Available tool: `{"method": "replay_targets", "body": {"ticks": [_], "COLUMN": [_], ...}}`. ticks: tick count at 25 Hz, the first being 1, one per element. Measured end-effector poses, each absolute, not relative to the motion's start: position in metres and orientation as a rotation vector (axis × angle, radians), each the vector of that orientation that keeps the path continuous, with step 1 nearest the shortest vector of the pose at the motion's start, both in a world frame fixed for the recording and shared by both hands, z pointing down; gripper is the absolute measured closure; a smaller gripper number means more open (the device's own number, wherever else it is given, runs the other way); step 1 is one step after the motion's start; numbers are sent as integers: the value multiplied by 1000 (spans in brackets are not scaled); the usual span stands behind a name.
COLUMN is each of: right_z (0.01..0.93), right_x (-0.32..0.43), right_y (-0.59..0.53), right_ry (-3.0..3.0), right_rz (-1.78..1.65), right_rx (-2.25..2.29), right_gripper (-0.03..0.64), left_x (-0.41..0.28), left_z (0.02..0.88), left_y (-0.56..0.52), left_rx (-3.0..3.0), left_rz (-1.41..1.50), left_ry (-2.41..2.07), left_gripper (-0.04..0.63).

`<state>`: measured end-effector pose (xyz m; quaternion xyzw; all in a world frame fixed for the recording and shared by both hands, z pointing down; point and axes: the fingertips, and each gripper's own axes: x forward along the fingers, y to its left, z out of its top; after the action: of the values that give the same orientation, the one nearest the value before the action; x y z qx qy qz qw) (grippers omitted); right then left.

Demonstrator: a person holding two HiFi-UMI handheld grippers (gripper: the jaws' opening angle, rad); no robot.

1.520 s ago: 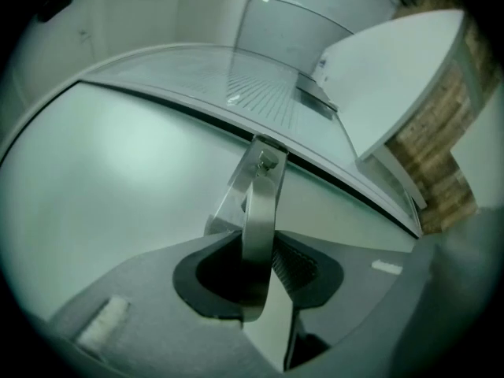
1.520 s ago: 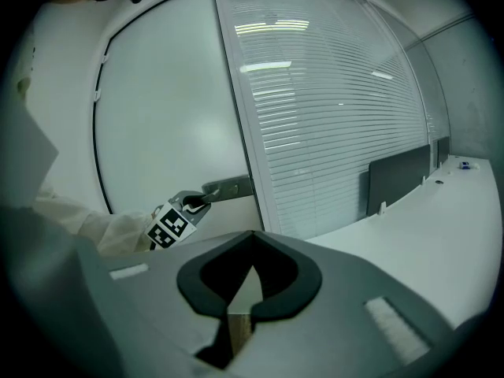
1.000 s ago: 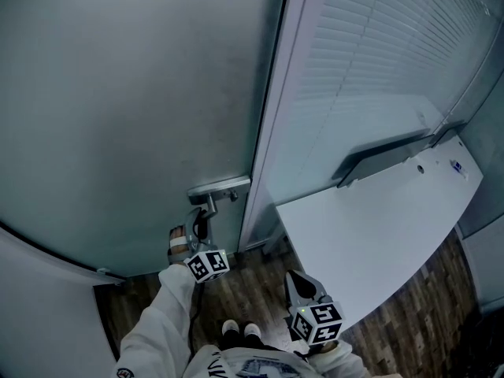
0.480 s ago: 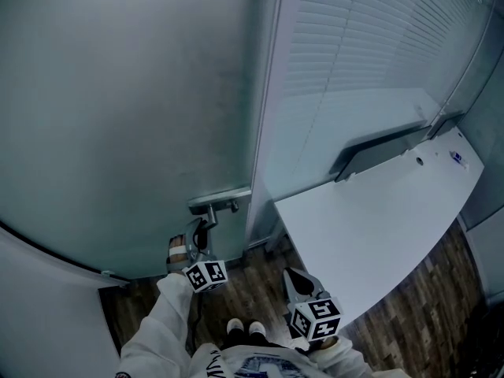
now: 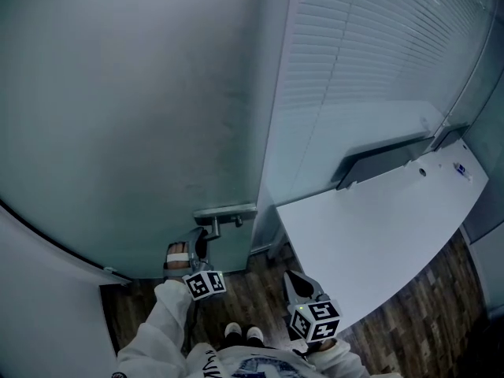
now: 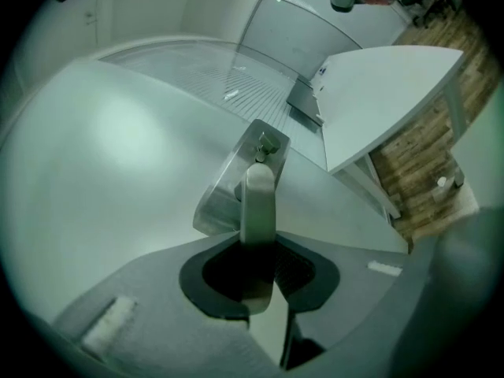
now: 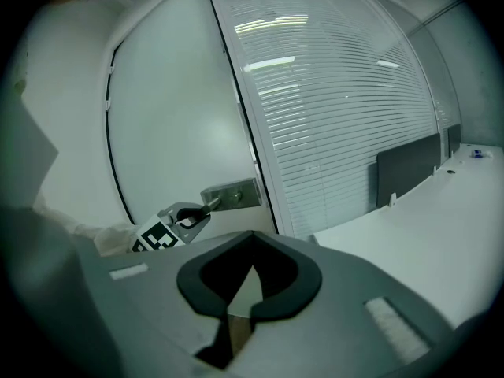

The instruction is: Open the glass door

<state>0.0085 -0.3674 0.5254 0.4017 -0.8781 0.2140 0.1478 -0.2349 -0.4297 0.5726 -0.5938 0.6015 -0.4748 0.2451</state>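
Note:
The frosted glass door [image 5: 142, 116] fills the left of the head view, with a metal handle plate [image 5: 226, 211] near its right edge. My left gripper [image 5: 201, 246] is shut on the lever [image 5: 211, 228] that hangs from that plate. In the left gripper view the lever [image 6: 257, 203] runs down between the pads of my left gripper [image 6: 260, 270]. My right gripper [image 5: 295, 283] is held low near my body, shut and empty. Its own view shows the right gripper [image 7: 250, 278] with its tips together, and the left gripper [image 7: 185, 217] at the plate [image 7: 232, 193].
A white door frame post [image 5: 276, 132] stands right of the door, then a glass partition with blinds [image 5: 370, 69]. A white desk [image 5: 378, 227] with a dark panel [image 5: 378, 160] reaches close to my right gripper. Wood floor [image 5: 244, 298] lies below, and a white wall [image 5: 47, 313] at the left.
The left gripper, still on the lever, has come back towards me and rolled a little. The handle plate sits lower in the head view. The right gripper has hardly moved.

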Motion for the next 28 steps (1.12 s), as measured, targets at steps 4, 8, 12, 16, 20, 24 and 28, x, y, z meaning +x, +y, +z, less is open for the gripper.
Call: {"method": "replay_targets", "body": {"ticks": [4, 8, 12, 16, 20, 24, 28], "right_z": [521, 520, 512, 501, 513, 501, 482], "right_x": [11, 13, 14, 15, 11, 12, 22], "right_y": [-366, -365, -364, -357, -345, -339, -330], "right_ry": [-2559, -2577, -2605, -2619, -2619, -2632, -2644], "right_rz": [619, 632, 640, 655, 669, 668, 651], "right_rx": [1134, 1112, 1088, 1056, 1015, 1015, 1059], "right_gripper": [612, 612, 612, 612, 612, 612, 612], "left_x": [-232, -230, -229, -227, -226, -227, -226], "left_z": [567, 561, 551, 536, 542, 538, 531], "left_y": [-422, -417, -413, -408, -406, -406, -400], "left_rx": [-1566, -1495, -1468, -1441, -1432, -1437, -1437], "left_rz": [-1353, -1422, -1473, -1517, -1539, -1547, -1560], "left_ry": [1588, 1523, 1481, 1461, 1465, 1466, 1448], "left_gripper": [522, 518, 518, 517, 515, 515, 515]}}
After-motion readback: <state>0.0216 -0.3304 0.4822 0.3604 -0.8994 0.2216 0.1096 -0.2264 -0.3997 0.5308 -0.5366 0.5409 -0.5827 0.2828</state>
